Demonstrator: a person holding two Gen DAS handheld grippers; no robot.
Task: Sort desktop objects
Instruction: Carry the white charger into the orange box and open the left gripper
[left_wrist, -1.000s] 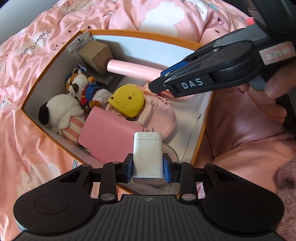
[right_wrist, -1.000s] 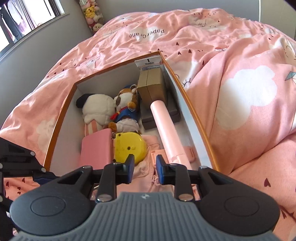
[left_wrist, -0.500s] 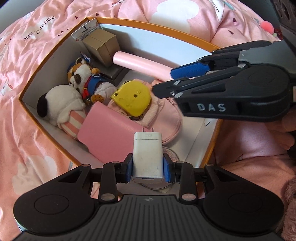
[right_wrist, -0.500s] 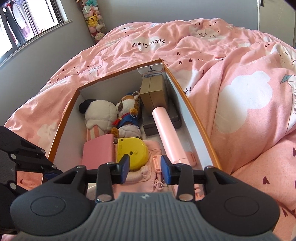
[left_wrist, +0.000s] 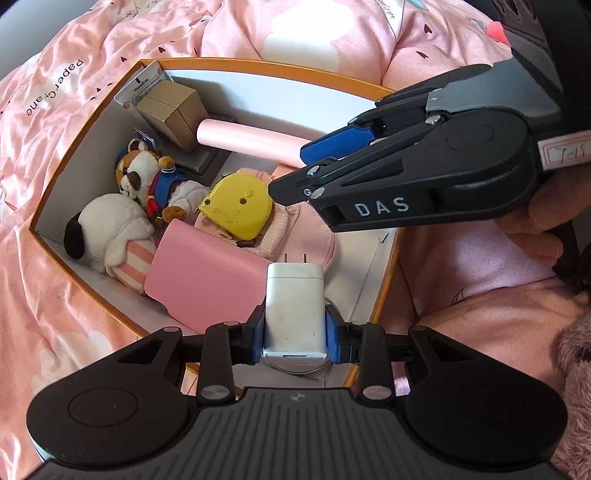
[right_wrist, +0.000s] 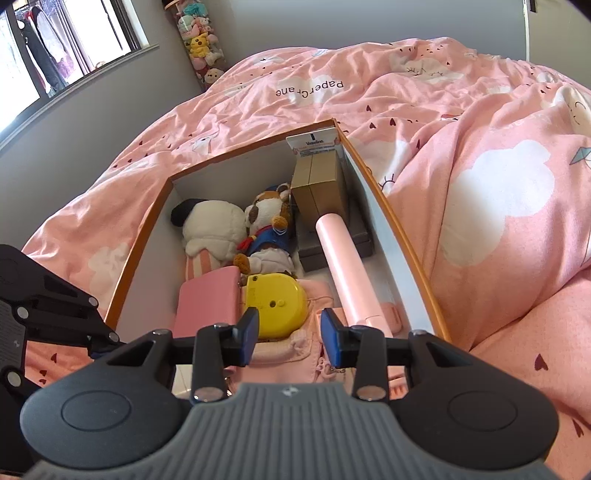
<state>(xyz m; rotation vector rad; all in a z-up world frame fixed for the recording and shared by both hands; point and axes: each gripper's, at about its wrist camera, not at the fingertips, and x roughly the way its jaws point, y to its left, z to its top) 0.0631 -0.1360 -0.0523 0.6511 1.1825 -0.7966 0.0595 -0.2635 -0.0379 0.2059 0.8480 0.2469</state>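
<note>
Charger (left_wrist: 294, 309), white wall-plug type, sits clamped between the blue pads of the left hand-held gripper (left_wrist: 295, 334), prongs pointing away from the camera, held above the near end of the orange-rimmed box (left_wrist: 85, 122) that lies on the bed; judged to be the item going in next, since everything else is already packed. Left jaws are narrow, closed on the charger's two flat sides, so it hangs straight and can drop prongs-first. Inside the box: white plush (left_wrist: 105, 229) and dog plush (left_wrist: 147, 175) along one wall, tan carton (left_wrist: 168, 110) standing at the far corner, pink tube (left_wrist: 251, 142) lying along the opposite wall, yellow tape measure (left_wrist: 236, 210) resting on a pink pouch (left_wrist: 306, 240), pink flat case (left_wrist: 203, 280) leaning just below the charger. Bulky soft things are pushed to the walls, likely to leave room near the front. Right hand-held gripper (right_wrist: 289, 334) hovers over the pouch end of the box, jaws moderately apart with nothing between them, touching nothing that can be seen; its jaws have just been opening. A person's fingers (left_wrist: 546, 218) show on its handle. Free spot for the charger looks tight, near the front wall
</note>
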